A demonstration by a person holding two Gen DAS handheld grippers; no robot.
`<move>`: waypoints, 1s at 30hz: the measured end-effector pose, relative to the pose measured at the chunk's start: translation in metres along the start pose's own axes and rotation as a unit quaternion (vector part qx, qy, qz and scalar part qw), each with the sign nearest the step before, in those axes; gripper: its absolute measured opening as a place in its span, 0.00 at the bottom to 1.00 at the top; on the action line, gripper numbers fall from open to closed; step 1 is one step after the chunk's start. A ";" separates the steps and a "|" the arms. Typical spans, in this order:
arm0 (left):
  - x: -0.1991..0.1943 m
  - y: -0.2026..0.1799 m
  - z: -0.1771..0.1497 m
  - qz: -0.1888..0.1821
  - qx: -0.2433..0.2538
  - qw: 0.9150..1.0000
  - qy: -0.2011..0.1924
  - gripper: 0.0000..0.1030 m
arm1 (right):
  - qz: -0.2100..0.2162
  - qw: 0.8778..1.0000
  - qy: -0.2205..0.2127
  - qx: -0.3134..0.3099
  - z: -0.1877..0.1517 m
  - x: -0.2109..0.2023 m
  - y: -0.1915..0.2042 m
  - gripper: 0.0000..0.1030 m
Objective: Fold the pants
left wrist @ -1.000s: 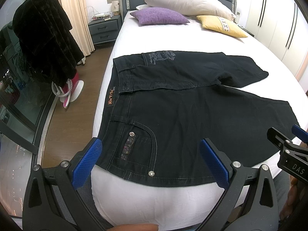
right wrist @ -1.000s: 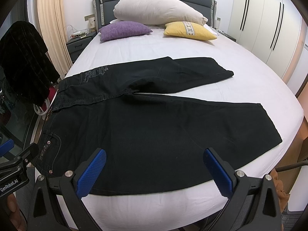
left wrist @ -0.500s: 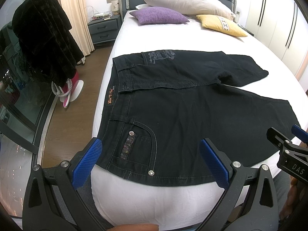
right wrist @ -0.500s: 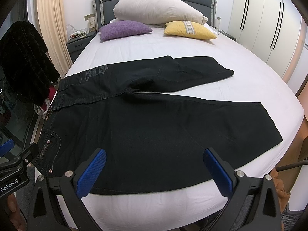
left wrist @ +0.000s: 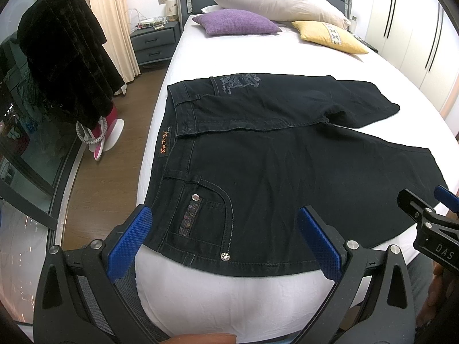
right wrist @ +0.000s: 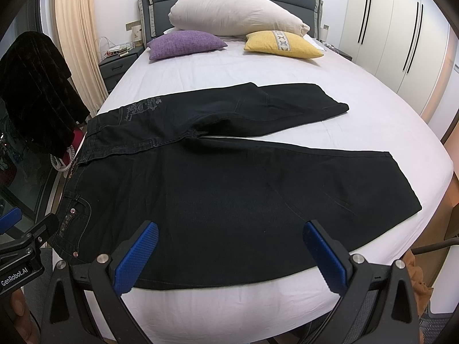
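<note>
Black jeans [left wrist: 287, 166] lie flat on the white bed [left wrist: 287, 66], waistband to the left, both legs spread to the right; they also show in the right wrist view [right wrist: 229, 183]. My left gripper [left wrist: 225, 229] is open and empty, held above the near hem by the front pocket. My right gripper [right wrist: 229, 243] is open and empty, over the near leg's lower edge. Each gripper shows at the other view's edge.
A white pillow [right wrist: 235, 11], a purple cushion [right wrist: 186, 43] and a yellow cushion [right wrist: 281, 44] lie at the headboard. A dark coat [left wrist: 66, 68] hangs left of the bed above a wooden floor. A nightstand [left wrist: 153, 43] stands beside the bed. Wardrobes [right wrist: 401, 28] line the right wall.
Both grippers have barely moved; the jeans lie as before.
</note>
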State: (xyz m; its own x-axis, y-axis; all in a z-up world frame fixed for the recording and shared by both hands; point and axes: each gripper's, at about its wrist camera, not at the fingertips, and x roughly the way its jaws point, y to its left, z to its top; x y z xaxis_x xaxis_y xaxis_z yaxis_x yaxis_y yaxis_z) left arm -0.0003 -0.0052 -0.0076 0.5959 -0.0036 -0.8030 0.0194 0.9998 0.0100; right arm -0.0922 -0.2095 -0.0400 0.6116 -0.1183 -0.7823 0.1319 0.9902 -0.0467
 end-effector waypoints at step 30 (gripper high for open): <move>0.203 0.028 0.205 -0.104 0.203 0.973 0.041 1.00 | 0.177 0.977 -0.002 -0.115 0.132 0.106 -0.044 0.90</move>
State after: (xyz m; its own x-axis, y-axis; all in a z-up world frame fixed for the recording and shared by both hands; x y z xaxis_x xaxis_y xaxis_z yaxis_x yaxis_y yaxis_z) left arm 0.2860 0.0172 -0.0484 0.4791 -0.1859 -0.8579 0.4586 0.8863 0.0641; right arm 0.0693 -0.2753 -0.0387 0.5902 0.2352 -0.7722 -0.2674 0.9596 0.0878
